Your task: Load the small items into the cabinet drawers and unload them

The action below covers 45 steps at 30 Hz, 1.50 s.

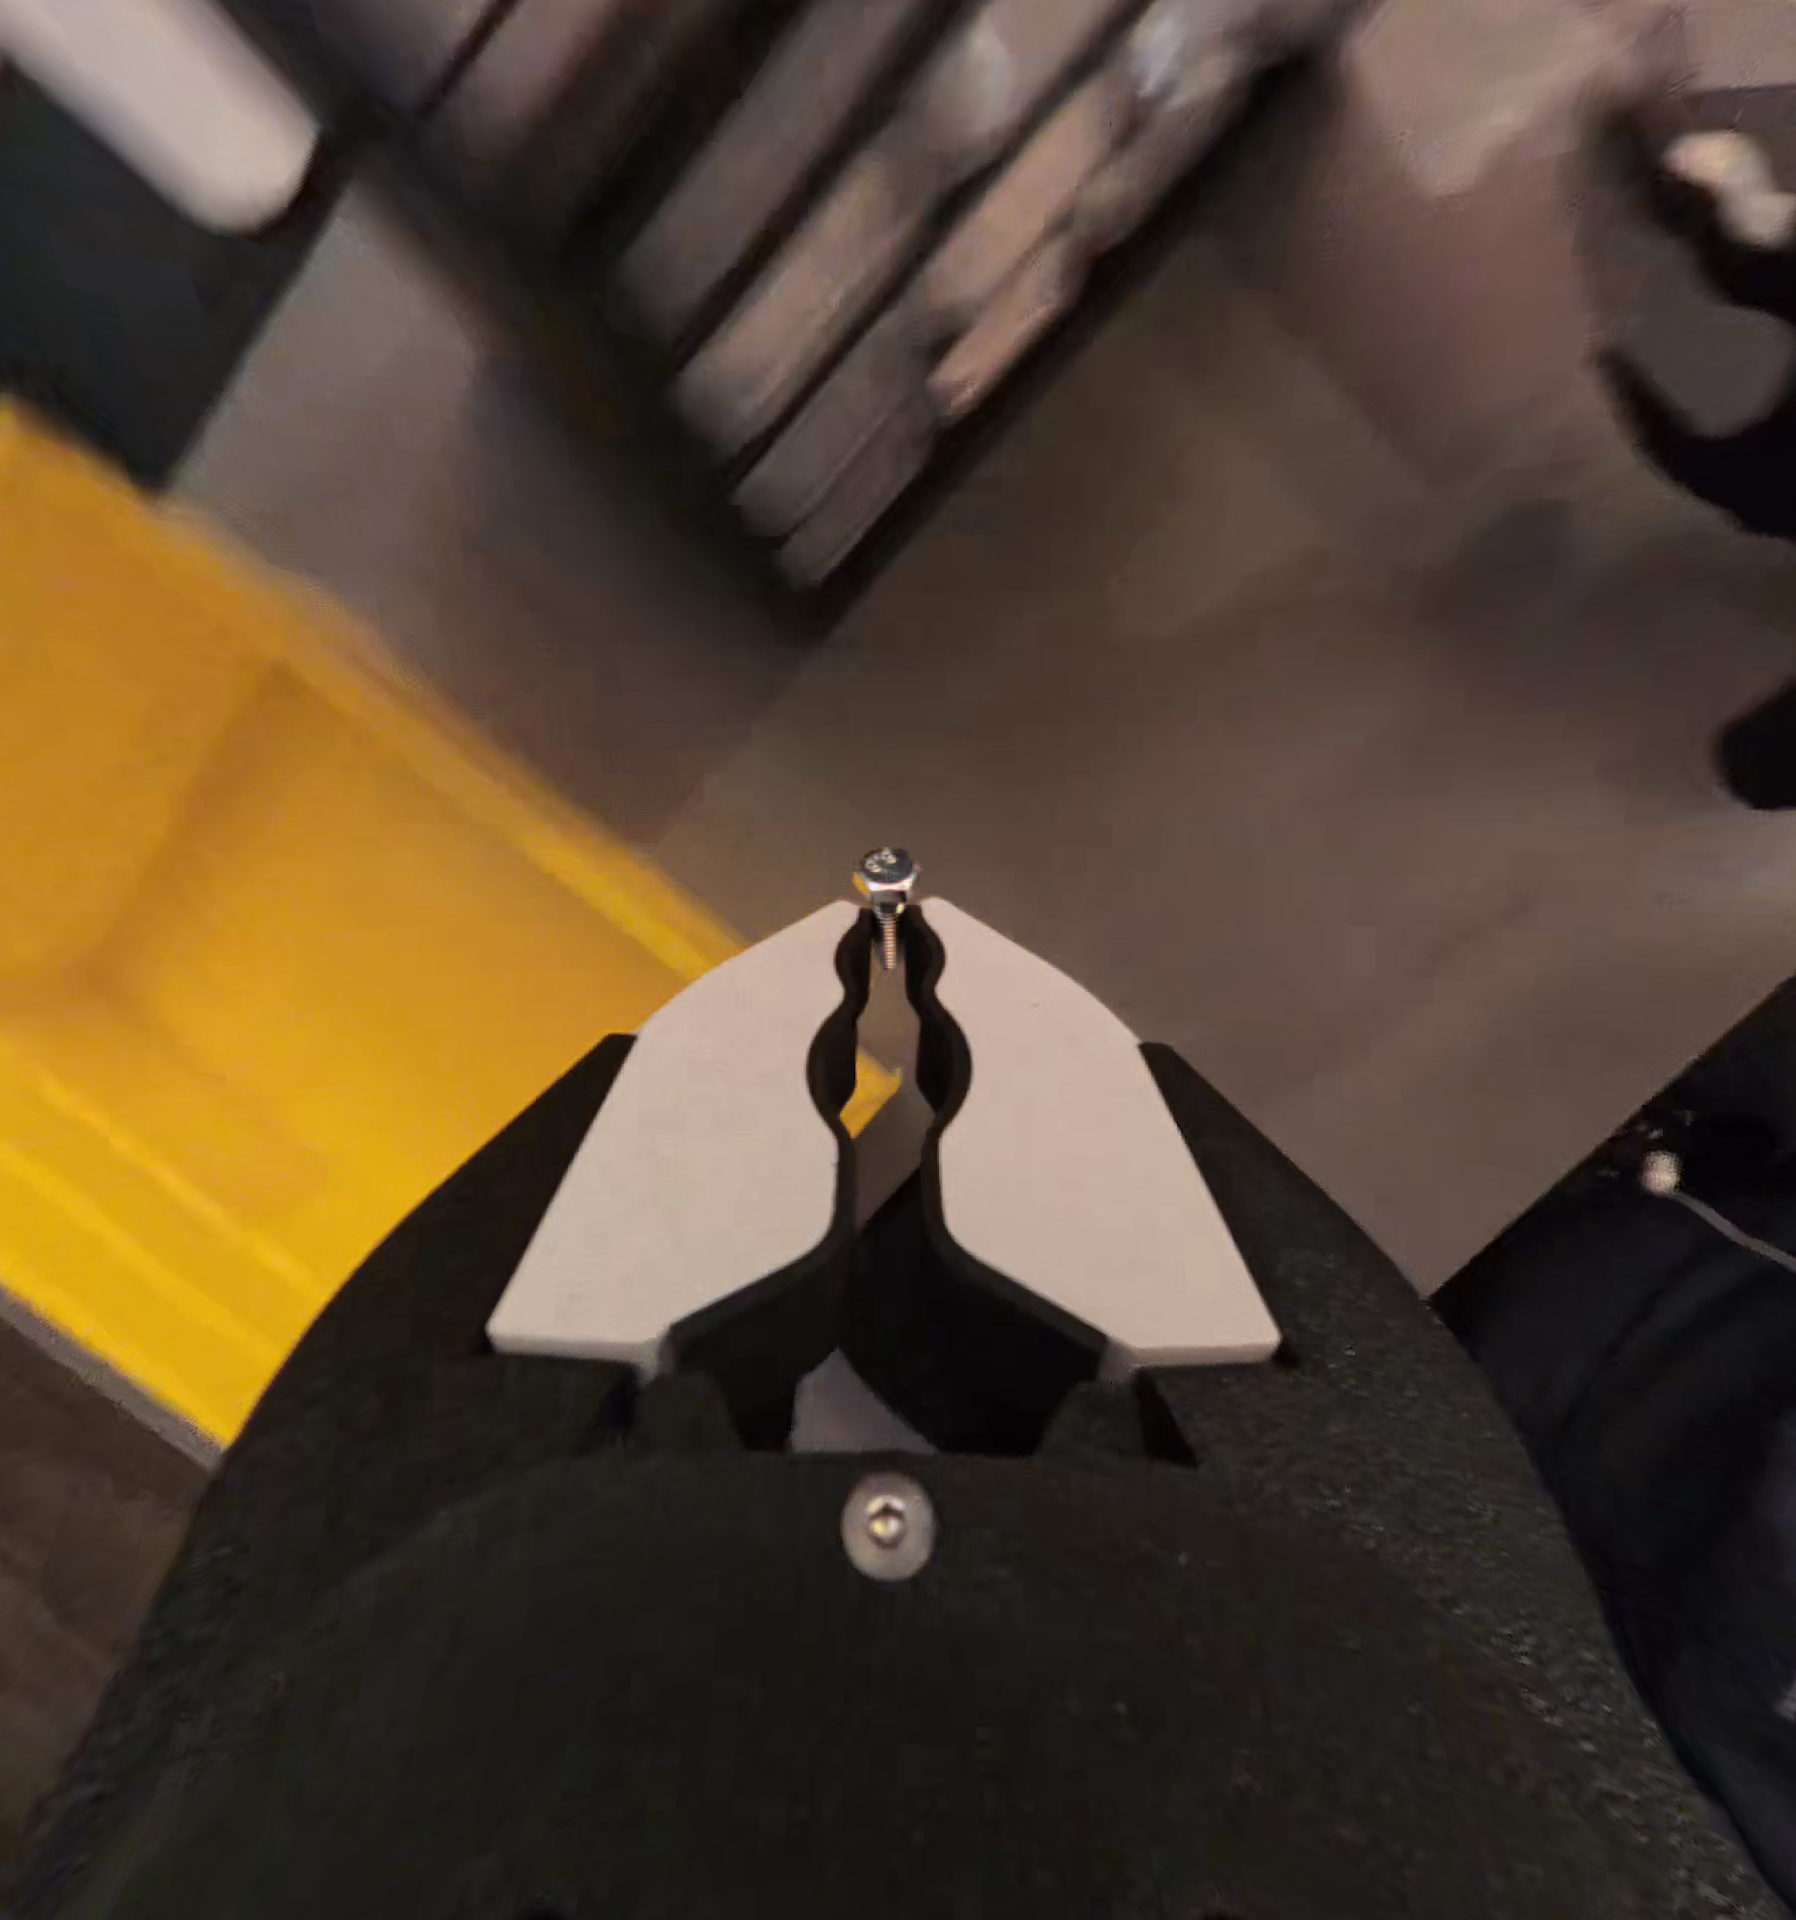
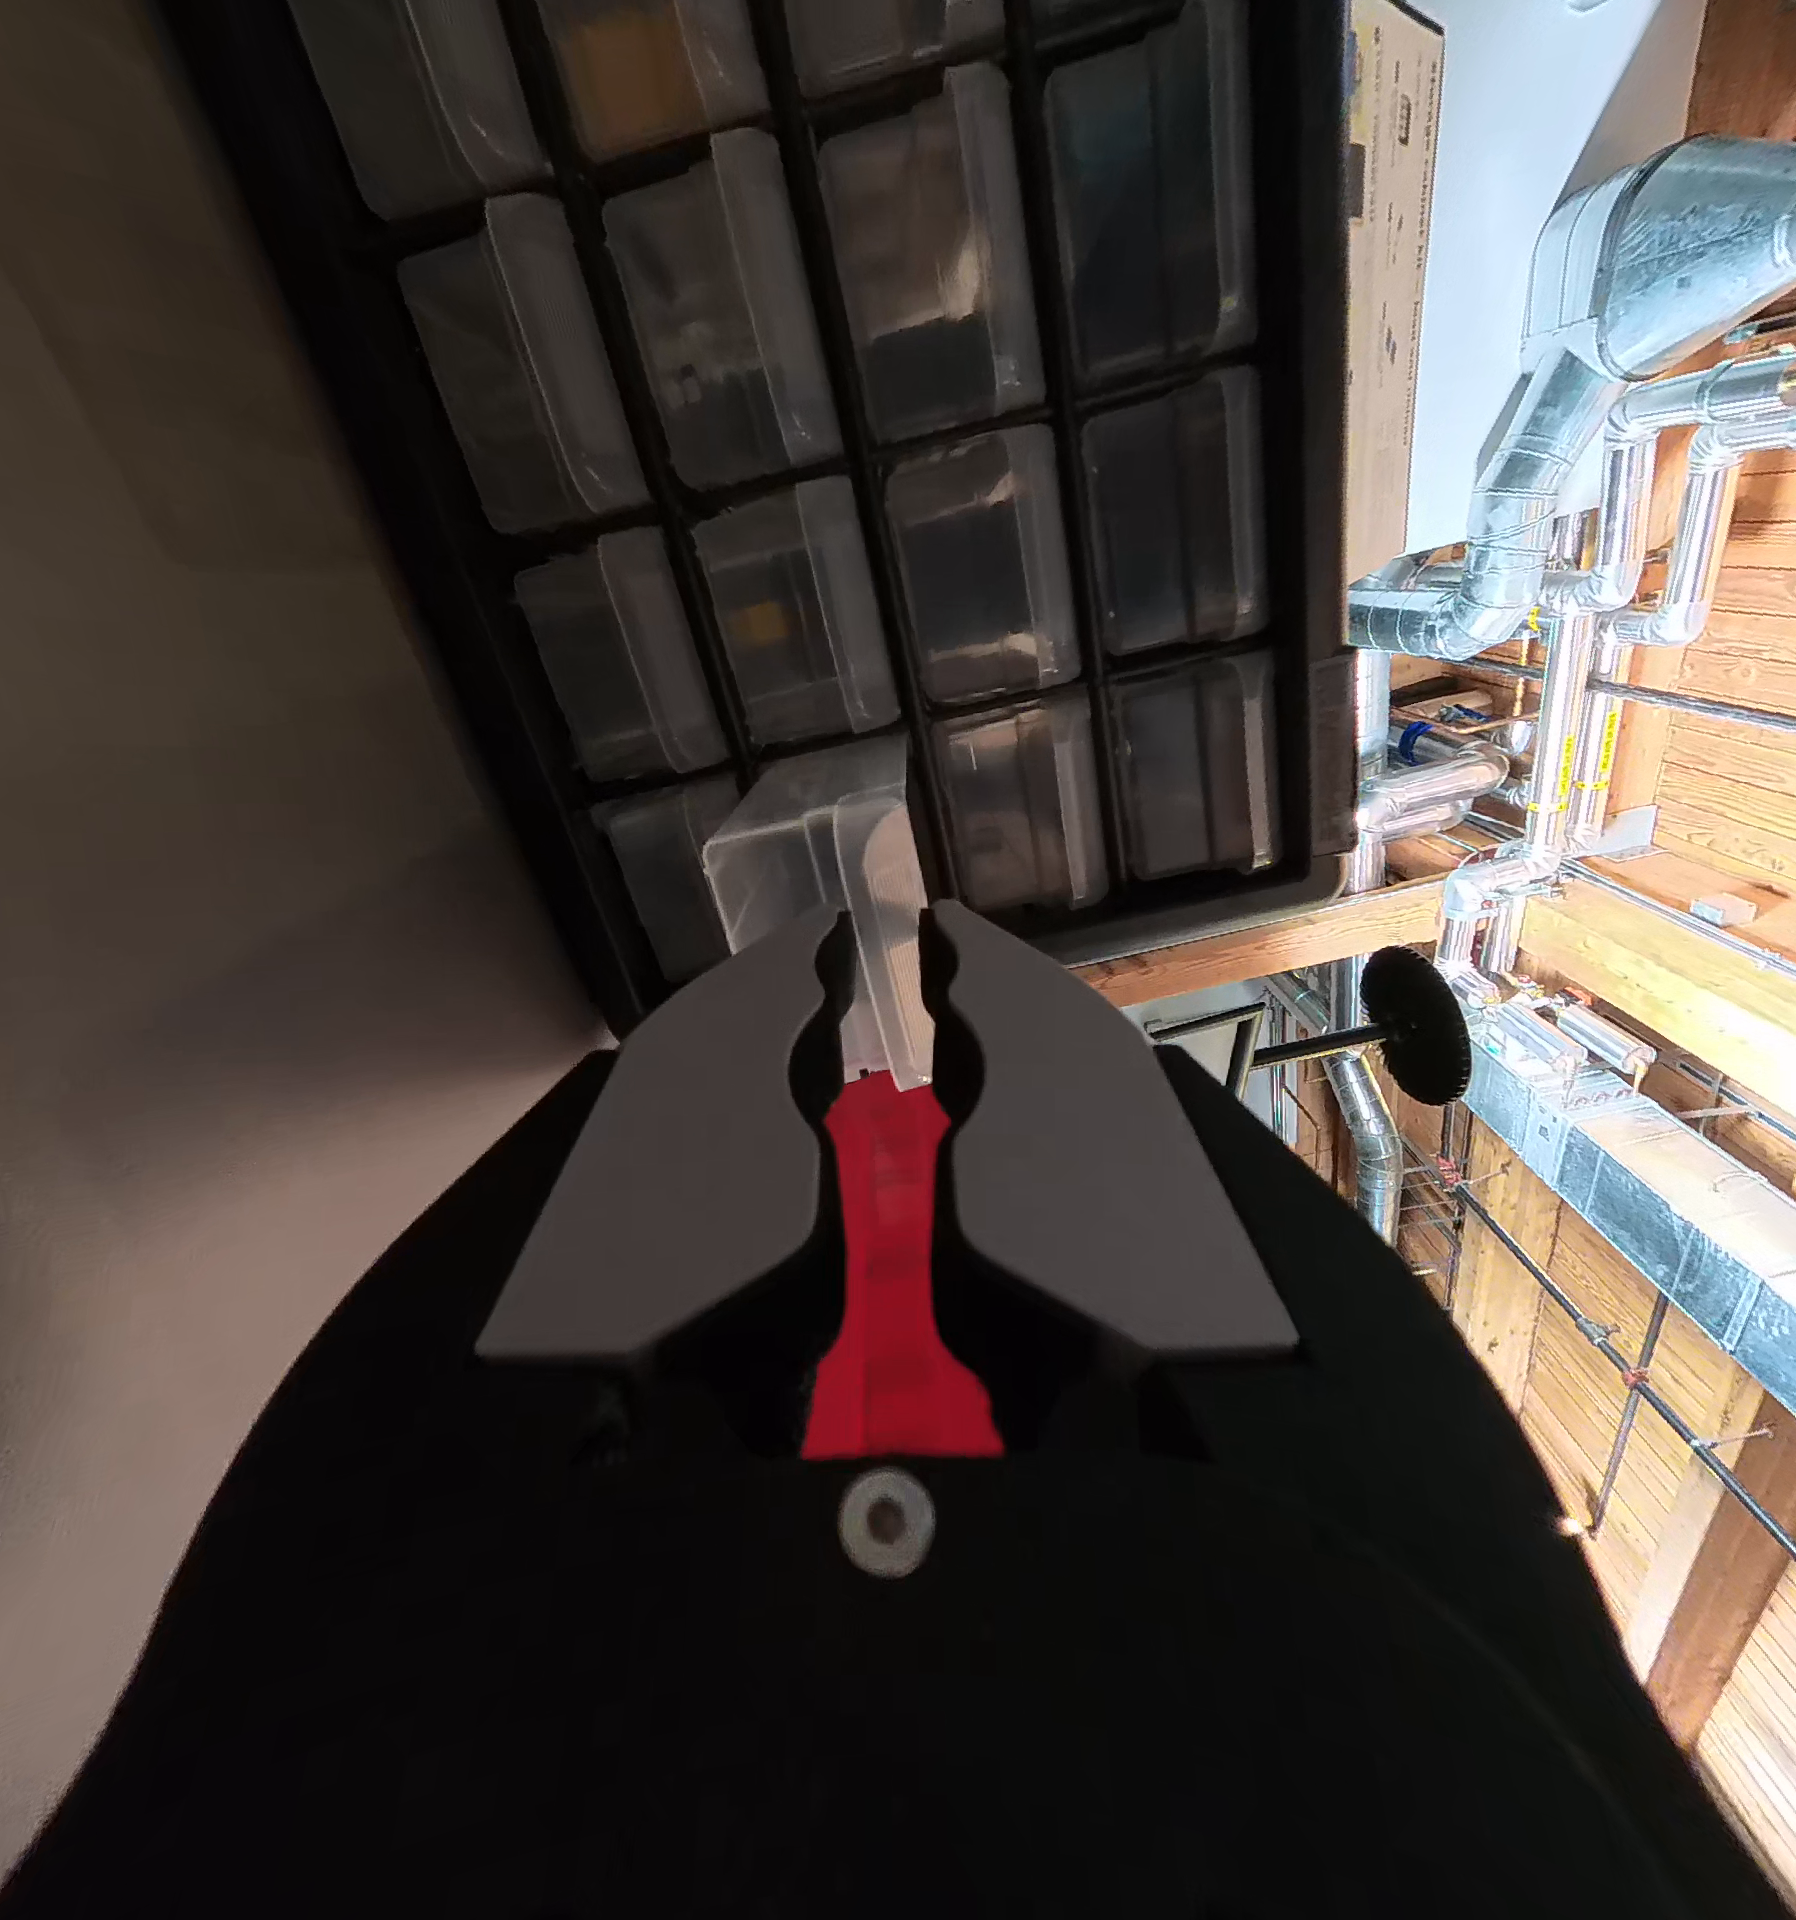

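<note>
One screw sits pinched at the tips of my left claw, head outward, above a grey table beside one yellow bin. My right claw clamps one clear drawer's handle, pulled from the cabinet. The left view's background is blurred.

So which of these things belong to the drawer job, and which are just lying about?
Job:
- screw in left hand-held gripper
- clear drawer, its handle in right hand-held gripper
- cabinet
- yellow bin

Lying about:
- ducts
- black gear
- cardboard box
</note>
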Available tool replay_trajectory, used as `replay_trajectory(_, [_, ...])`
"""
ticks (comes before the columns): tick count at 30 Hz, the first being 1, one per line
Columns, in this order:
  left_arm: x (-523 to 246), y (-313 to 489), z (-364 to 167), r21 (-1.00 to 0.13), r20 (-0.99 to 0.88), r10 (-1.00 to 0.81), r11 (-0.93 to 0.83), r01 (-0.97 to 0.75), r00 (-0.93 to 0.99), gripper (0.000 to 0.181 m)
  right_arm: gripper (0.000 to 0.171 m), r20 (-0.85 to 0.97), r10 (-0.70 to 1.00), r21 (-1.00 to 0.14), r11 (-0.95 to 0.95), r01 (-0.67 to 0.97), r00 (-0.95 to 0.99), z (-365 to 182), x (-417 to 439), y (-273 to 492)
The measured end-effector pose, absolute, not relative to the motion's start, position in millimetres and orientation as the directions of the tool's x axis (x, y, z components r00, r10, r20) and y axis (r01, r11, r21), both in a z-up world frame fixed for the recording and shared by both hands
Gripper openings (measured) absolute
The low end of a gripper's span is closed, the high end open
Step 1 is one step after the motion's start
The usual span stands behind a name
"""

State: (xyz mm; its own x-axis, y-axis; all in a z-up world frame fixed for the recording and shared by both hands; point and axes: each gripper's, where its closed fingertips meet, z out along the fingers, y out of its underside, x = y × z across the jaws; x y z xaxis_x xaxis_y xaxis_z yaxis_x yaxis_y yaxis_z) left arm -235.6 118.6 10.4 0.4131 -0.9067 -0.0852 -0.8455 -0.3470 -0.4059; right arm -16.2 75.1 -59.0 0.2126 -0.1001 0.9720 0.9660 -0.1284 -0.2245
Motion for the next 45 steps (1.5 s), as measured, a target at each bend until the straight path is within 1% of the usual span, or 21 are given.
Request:
replay_trajectory(1, [-208.9, 106.2, 14.9, -0.431, -0.141, -0.937, -0.234, -0.872, 0.320, 0.005, 0.013, 0.972, -0.102, -0.226, -0.126, 0.966, 0.214, -59.1, -16.7, 75.3])
replay_trajectory(3, [-145.7, 84.6, 20.1, -0.494, -0.247, -0.956, -0.018, -0.870, 0.160, 0.005, 0.013, 0.973, -0.103, -0.217, -0.120, 0.969, 0.205, -60.1, -18.3, 75.6])
replay_trajectory(5, [-88.9, 63.6, 10.7, -0.490, -0.288, -0.958, 0.143, -0.860, 0.005, 0.006, 0.012, 0.975, -0.105, -0.208, -0.124, 0.970, 0.195, -60.0, -18.0, 76.1])
replay_trajectory(6, [-66.5, 59.0, 3.3, -0.471, -0.293, -0.955, 0.183, -0.863, -0.042, 0.005, 0.013, 0.974, -0.103, -0.213, -0.121, 0.969, 0.202, -59.9, -17.5, 76.1])
replay_trajectory(8, [-30.6, 63.1, -9.5, -0.433, -0.296, -0.954, 0.188, -0.881, -0.059, 0.006, 0.013, 0.971, -0.108, -0.226, -0.106, 0.968, 0.215, -58.5, -18.2, 75.8])
replay_trajectory(10, [-7.5, 70.3, -23.9, -0.363, -0.303, -0.949, 0.201, -0.910, -0.089, 0.006, 0.012, 0.971, -0.108, -0.225, -0.102, 0.969, 0.214, -58.7, -18.4, 76.3])
replay_trajectory(14, [3.9, 90.6, -51.0, -0.196, -0.301, -0.952, 0.128, -0.972, -0.065, 0.005, 0.013, 0.968, -0.102, -0.238, -0.097, 0.966, 0.228, -58.8, -18.8, 75.6])
replay_trajectory(18, [10.3, 97.3, -68.0, -0.146, -0.233, -0.972, 0.047, -0.988, -0.012, 0.005, 0.013, 0.963, -0.098, -0.260, -0.092, 0.961, 0.251, -57.6, -18.3, 74.7])
replay_trajectory(20, [5.9, 102.5, -75.2, -0.090, -0.224, -0.974, -0.001, -0.996, 0.022, 0.005, 0.013, 0.962, -0.098, -0.264, -0.093, 0.960, 0.255, -57.2, -17.8, 74.6])
replay_trajectory(24, [4.0, 104.6, -86.6, -0.042, -0.212, -0.977, -0.020, -0.999, 0.029, 0.005, 0.013, 0.961, -0.095, -0.269, -0.092, 0.959, 0.260, -56.8, -17.1, 75.0])
replay_trajectory(29, [0.9, 110.9, -88.6, -0.002, -0.263, -0.965, -0.019, -1.000, 0.019, 0.006, 0.013, 0.964, -0.081, -0.260, -0.096, 0.961, 0.252, -60.0, -18.1, 75.3])
replay_trajectory(32, [-2.5, 114.9, -85.2, 0.019, -0.320, -0.947, -0.002, -1.000, -0.004, 0.013, 0.013, 0.963, -0.081, -0.265, -0.096, 0.959, 0.258, -59.7, -17.5, 75.3])
replay_trajectory(34, [-7.3, 117.1, -79.2, 0.014, -0.362, -0.932, -0.003, -1.000, -0.002, 0.017, 0.013, 0.962, -0.081, -0.266, -0.098, 0.959, 0.259, -59.8, -16.9, 75.4])
replay_trajectory(35, [-9.7, 116.5, -74.5, -0.006, -0.375, -0.927, -0.003, -1.000, 0.006, 0.017, 0.013, 0.962, -0.081, -0.267, -0.097, 0.959, 0.260, -59.8, -17.0, 75.4])
replay_trajectory(38, [-19.4, 104.8, -53.7, -0.134, -0.367, -0.929, 0.000, -0.991, 0.050, 0.014, 0.013, 0.962, -0.083, -0.267, -0.094, 0.959, 0.259, -60.0, -17.5, 75.3])
replay_trajectory(41, [-54.3, 95.0, -33.2, -0.214, -0.367, -0.925, -0.017, -0.977, 0.097, 0.014, 0.013, 0.962, -0.087, -0.267, -0.091, 0.959, 0.259, -59.9, -17.7, 75.8])
replay_trajectory(45, [-117.9, 85.2, -19.7, -0.256, -0.345, -0.928, -0.048, -0.966, 0.138, 0.017, 0.014, 0.961, -0.102, -0.266, -0.098, 0.959, 0.256, -59.5, -16.6, 79.0])
